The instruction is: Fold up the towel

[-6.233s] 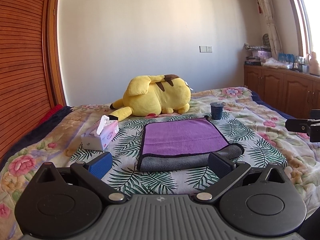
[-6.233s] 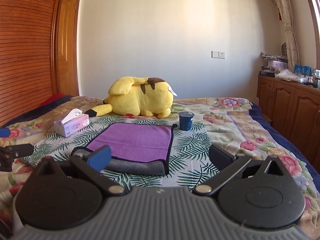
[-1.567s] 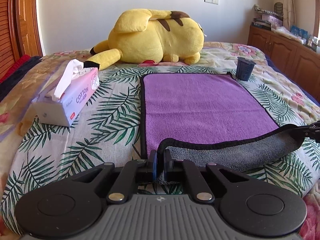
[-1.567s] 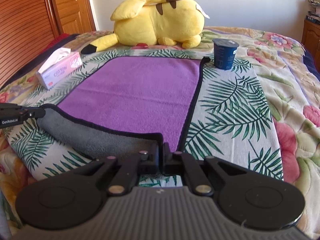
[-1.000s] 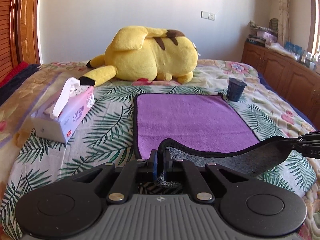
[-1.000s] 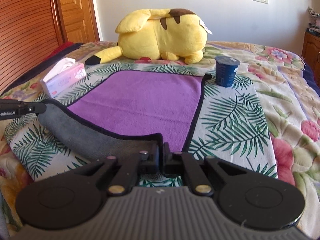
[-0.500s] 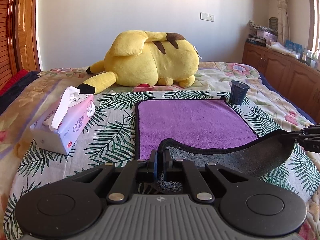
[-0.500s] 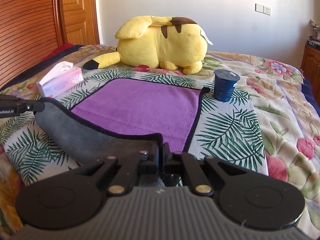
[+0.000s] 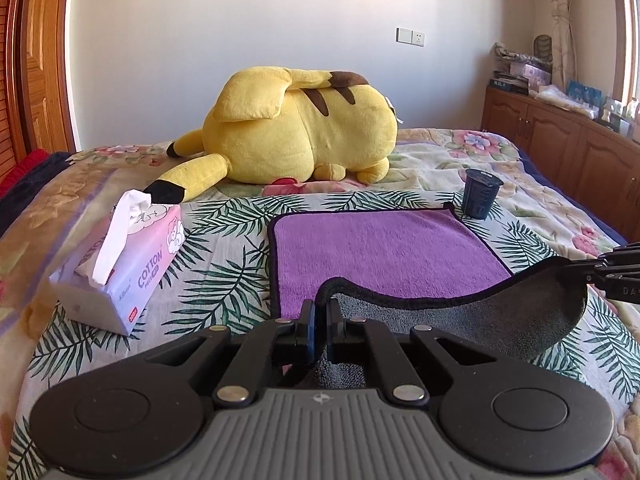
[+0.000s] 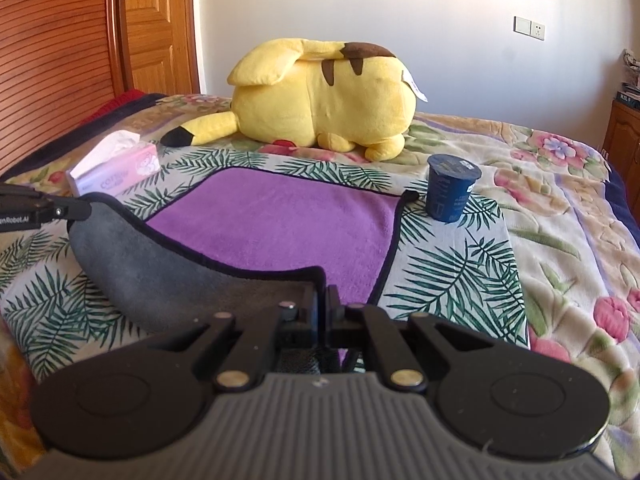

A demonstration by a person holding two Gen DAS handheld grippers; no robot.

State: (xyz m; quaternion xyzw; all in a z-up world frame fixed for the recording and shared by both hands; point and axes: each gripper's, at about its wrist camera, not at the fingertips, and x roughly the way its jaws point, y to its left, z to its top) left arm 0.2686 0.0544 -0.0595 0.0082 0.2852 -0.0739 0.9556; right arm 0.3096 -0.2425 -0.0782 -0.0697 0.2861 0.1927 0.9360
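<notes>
A purple towel (image 9: 384, 248) with a grey underside and black hem lies on the flowered bedspread; it also shows in the right wrist view (image 10: 276, 224). My left gripper (image 9: 321, 320) is shut on the towel's near left corner. My right gripper (image 10: 322, 312) is shut on its near right corner. Both corners are lifted off the bed, and the near edge sags between them with the grey side (image 9: 500, 316) facing me. The right gripper's tip shows at the right edge of the left wrist view (image 9: 612, 268); the left gripper's tip shows at the left edge of the right wrist view (image 10: 60, 210).
A yellow plush toy (image 9: 296, 128) lies beyond the towel's far edge. A dark blue cup (image 9: 480, 194) stands at the far right corner. A pink tissue box (image 9: 120, 264) sits left of the towel. Wooden cabinets (image 9: 568, 148) line the right wall.
Both grippers, open and apart at first, have shut on the near corners. In the last second they have raised the near edge and carried it toward the plush toy.
</notes>
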